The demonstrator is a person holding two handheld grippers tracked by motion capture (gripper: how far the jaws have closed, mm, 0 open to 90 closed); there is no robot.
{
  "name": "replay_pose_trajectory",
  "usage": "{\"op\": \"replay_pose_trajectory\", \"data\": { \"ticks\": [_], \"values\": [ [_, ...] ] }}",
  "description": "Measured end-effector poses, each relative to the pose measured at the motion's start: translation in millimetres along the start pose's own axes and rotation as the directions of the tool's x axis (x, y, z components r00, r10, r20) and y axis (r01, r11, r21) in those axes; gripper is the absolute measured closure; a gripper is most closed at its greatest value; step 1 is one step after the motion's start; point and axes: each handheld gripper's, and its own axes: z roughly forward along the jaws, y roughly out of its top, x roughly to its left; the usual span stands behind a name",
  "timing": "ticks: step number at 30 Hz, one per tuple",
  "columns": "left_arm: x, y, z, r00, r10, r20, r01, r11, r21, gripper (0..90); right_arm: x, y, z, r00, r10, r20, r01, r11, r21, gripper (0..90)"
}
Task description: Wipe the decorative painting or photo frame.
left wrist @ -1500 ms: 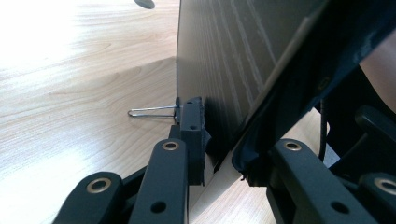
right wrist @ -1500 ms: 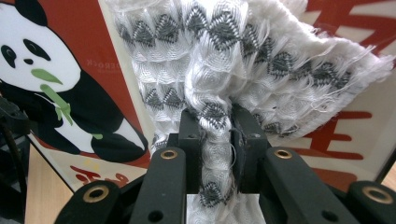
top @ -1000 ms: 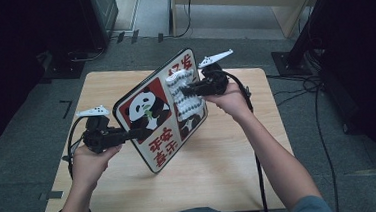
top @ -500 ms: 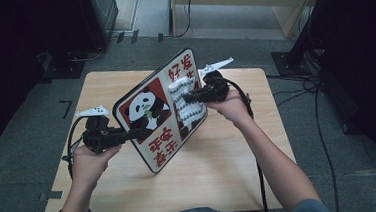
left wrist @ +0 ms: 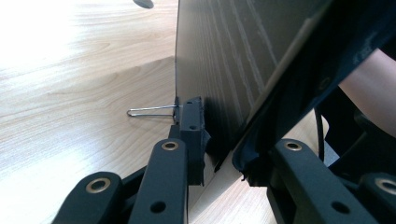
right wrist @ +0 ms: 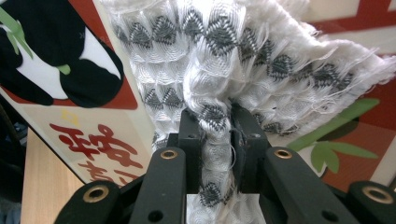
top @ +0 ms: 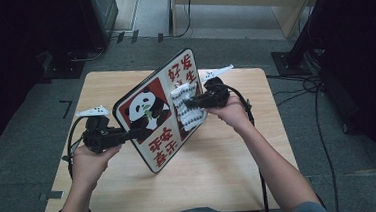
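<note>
I held the board (top: 149, 121) on edge at the middle of the table (top: 221, 179), its panda face turned toward my right gripper (top: 192, 103) and its lower corner near the wood. My left gripper (top: 137, 134) had its jaws closed nearly all the way on the board's left edge; in the left gripper view the clamped edge (left wrist: 205, 93) rose between them, with a thin wire clip (left wrist: 152, 111) jutting out beside the left jaw. My right jaws were pinched tight on a bunched fold of the cloth (right wrist: 219, 70), a white weave with grey diamonds, and in the high view the cloth (top: 186, 108) lay against the printed face just right of the panda.

The step in hand, as I judged it, was wiping the board's face. To do it well, the left grip had to stay firm and keep the board from rocking, since it stood tilted on an edge and any push from the cloth would try to swing it. The right side needed flat, even pressure, with the loose cloth spread over the print rather than the hard jaw tips, which could scratch it. Strokes were best run along the face toward the held edge, overlapping, so no strip was missed. The fold between the jaws looked thick enough not to slip.
</note>
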Motion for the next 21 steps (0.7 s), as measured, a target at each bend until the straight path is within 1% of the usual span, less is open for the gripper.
{"op": "replay_pose_trajectory", "data": {
  "ticks": [10,13,17,21],
  "values": [
    [-0.5,0.1,0.2,1.0000,0.002,-0.001,-0.002,1.0000,0.001,74.6,-4.2,-11.6,5.3,0.9998,0.020,-0.006,-0.020,1.000,0.021,77.3],
    [-0.8,0.0,0.2,1.0000,0.004,-0.001,-0.004,1.0000,0.001,74.5,-5.2,-15.3,6.6,0.9998,0.017,-0.005,-0.017,1.000,0.013,77.3],
    [-0.8,-0.1,0.3,1.0000,0.004,0.000,-0.004,1.0000,0.002,74.5,-7.1,-22.1,8.9,0.9994,0.036,-0.003,-0.036,0.999,0.019,77.3],
    [-1.1,-0.3,0.3,1.0000,0.002,0.000,-0.002,1.0000,0.002,74.5,-8.0,-26.6,11.2,0.9991,0.042,0.001,-0.042,0.998,0.040,77.3]
  ]
}}
